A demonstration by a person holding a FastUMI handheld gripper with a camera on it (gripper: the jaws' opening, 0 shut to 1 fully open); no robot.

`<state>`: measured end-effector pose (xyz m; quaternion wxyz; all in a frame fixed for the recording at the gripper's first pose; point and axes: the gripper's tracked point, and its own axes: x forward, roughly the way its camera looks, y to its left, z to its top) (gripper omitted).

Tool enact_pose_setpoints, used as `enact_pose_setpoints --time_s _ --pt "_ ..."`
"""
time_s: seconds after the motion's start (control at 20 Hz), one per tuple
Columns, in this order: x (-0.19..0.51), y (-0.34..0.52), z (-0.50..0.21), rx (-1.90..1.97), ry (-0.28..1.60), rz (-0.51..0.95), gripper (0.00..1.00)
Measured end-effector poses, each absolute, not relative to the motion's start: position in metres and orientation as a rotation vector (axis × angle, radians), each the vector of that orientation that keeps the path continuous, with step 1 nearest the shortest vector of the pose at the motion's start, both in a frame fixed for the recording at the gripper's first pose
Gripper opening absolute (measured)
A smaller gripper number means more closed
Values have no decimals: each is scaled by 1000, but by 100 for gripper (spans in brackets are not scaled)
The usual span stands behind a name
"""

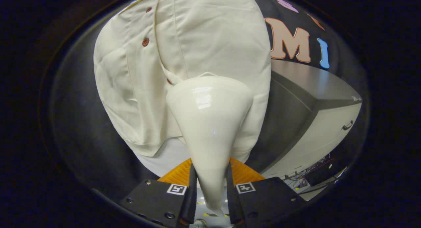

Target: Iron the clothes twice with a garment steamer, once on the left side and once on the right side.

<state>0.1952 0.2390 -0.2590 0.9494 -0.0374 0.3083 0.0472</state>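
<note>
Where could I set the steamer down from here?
The gripper is shut on the steamer, pressed against the hanging shirt. Only the grey cabinet top beside the shirt looks bare. Below the cabinet, tangled cables crowd things.

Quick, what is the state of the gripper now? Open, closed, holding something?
Gripper: closed on the garment steamer, both fingers pressing its narrow handle; the steamer head is against the cream shirt.
</note>
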Motion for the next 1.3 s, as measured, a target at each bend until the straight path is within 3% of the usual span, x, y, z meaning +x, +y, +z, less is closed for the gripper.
enact_pose_setpoints --time_s 0.5,1.3 --pt "168 229 -255 -13 632 119 40" --pt "76 232 -184 -12 512 101 40"
